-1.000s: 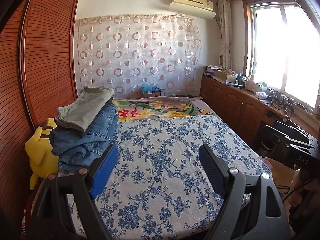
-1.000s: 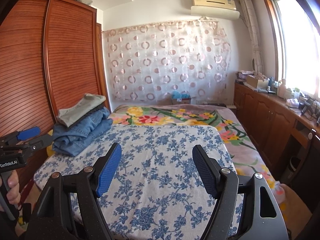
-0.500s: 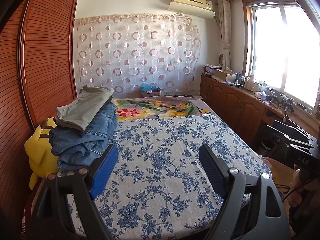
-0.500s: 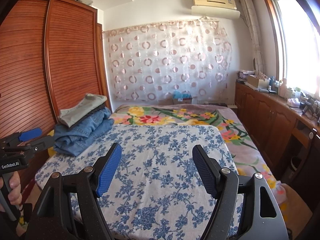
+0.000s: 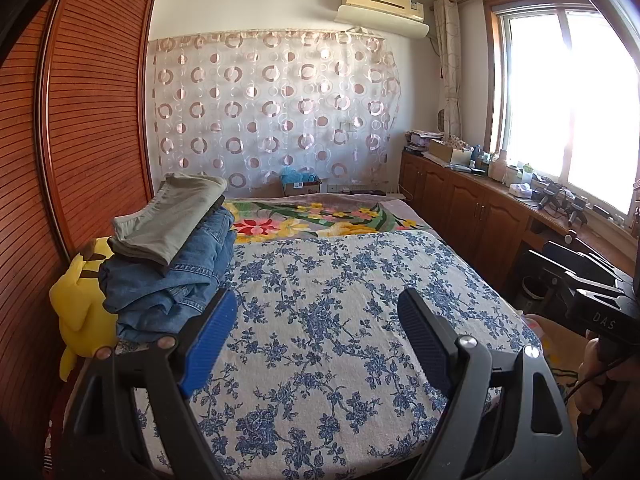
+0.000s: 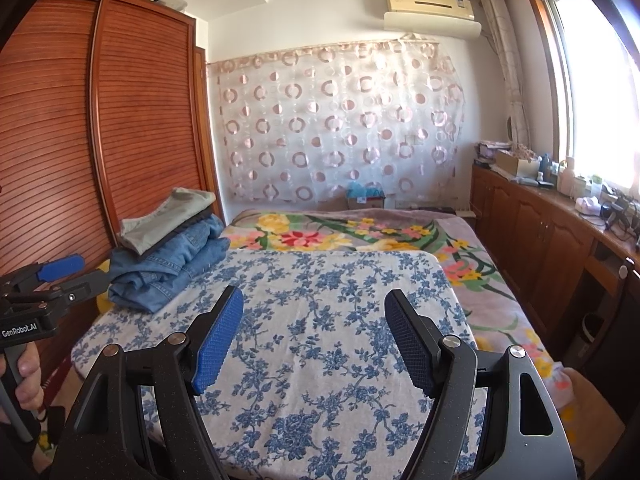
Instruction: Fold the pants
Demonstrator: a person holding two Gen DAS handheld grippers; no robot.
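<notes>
A bed [image 5: 340, 320] carries stacked pants [image 5: 172, 264] at its left edge.

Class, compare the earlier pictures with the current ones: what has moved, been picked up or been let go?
Nothing visibly changed. Both the left gripper and the right gripper hang open and empty over the blue-flowered bedspread, and the stacked pants lie untouched at the bed's left edge.

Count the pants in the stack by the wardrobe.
3 seen: grey pants on top, a thin dark pair under them, jeans at the bottom. The denim may be more than one pair.

Sunlit bedroom [image 5: 340, 320], slatted wardrobe [image 5: 100, 120]
</notes>
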